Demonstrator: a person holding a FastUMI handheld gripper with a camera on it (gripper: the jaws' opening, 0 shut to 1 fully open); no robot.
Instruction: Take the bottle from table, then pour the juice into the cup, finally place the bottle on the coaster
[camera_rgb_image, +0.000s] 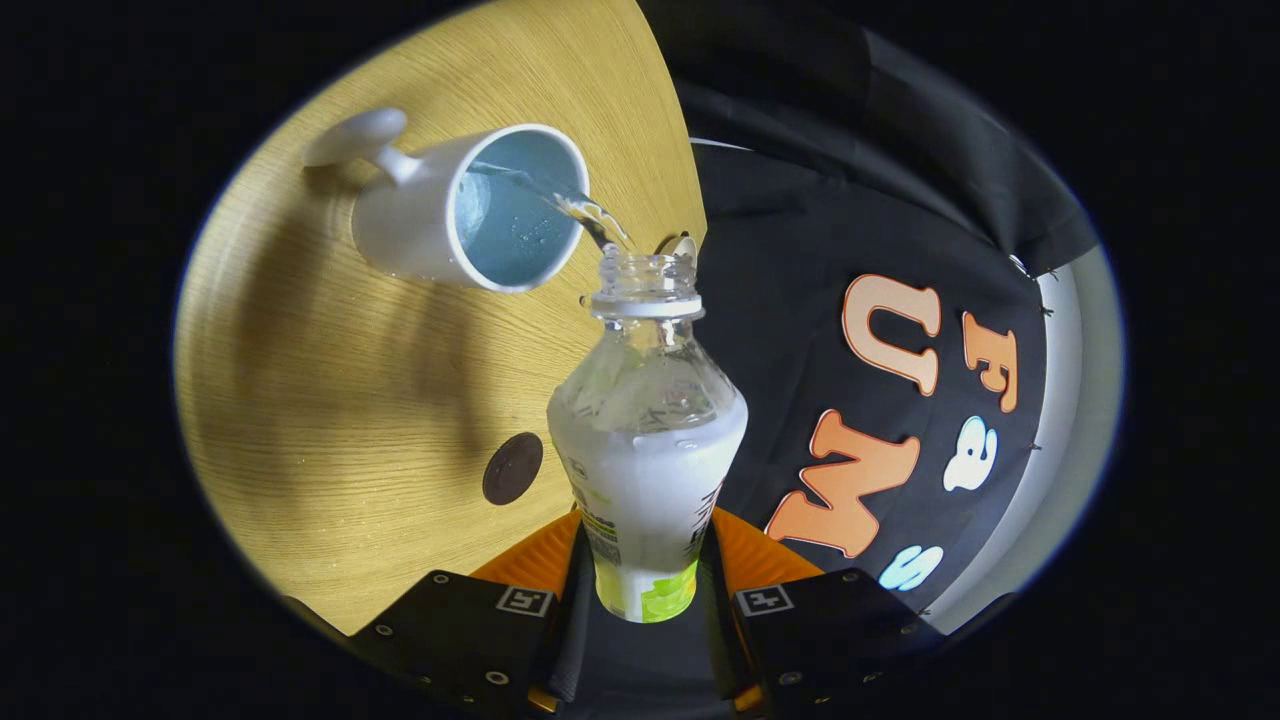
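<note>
I am in the pour step. My gripper (645, 600) grasps the bottle (645, 450) — both fingers (545, 560) press on its labelled lower body, one on each side, with the base seated between them and the neck pointing away from me. The bottle is tilted, and a thin stream (590, 215) leaves its open mouth and arcs into the cup (470, 205).

Procedure for this step, as I judge it:
- Hold the tilt steady. The stream enters just inside the near rim of the cup, so the margin looks small; a drop in tilt would likely shorten the arc and wet the table (330, 380).
- Keep the mouth just beside the rim and slightly above it — not touching, so the cup is not nudged.
- Maintain firm finger pressure. The bottle wall appears thin and smooth, and could slip or buckle as the weight shifts forward.
- Watch the level in the cup; some liquid already lies inside. Roll upright slowly to cut the flow cleanly.

Layout relative to my fingers: the cup stands on the table beyond the bottle mouth, handle turned away from the stream. The coaster (512, 467), a dark disc, lies on the table just ahead of my fingers, beside the bottle's shoulder and well short of the cup. It is bare, so placement is not yet done.
</note>
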